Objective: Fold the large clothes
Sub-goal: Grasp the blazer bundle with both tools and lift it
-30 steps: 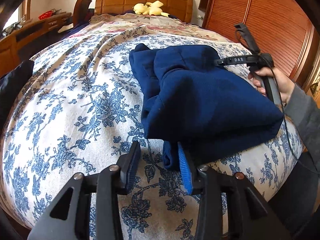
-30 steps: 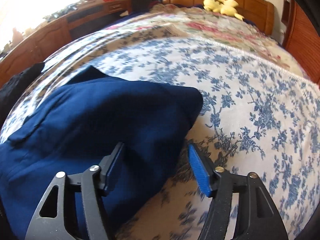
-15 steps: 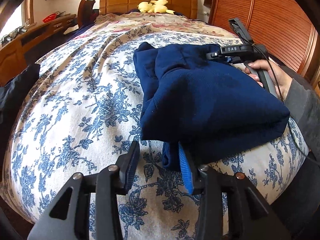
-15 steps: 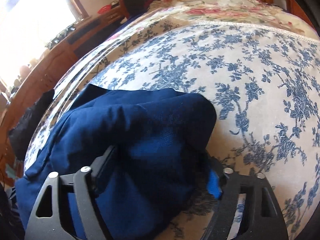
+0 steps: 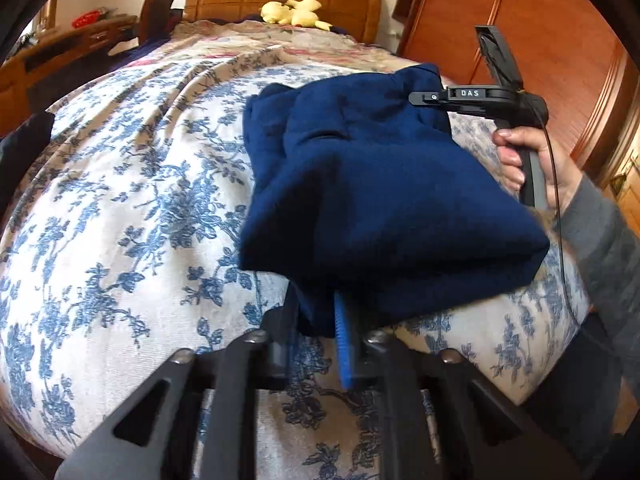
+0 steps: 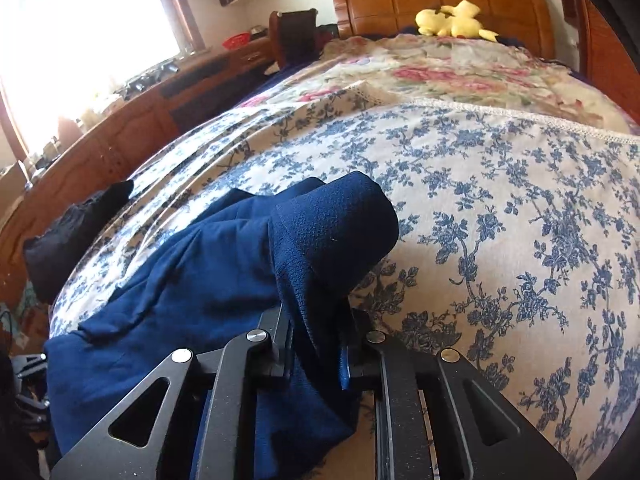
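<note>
Wood panels the room: a headboard (image 6: 440, 4) at the far end, a wardrobe (image 5: 560, 40) on one side, a long dresser (image 6: 120, 128) under the bright window. Blue-flowered bedspread (image 6: 500, 220) covers the bed, a yellow plush toy (image 6: 452, 20) lying by the headboard. Navy garment (image 5: 380, 184) lies bunched on the spread near its close edge; left gripper (image 5: 316, 336) and right gripper (image 6: 316, 348) have both just been closing and now pinch folds of it.
</note>
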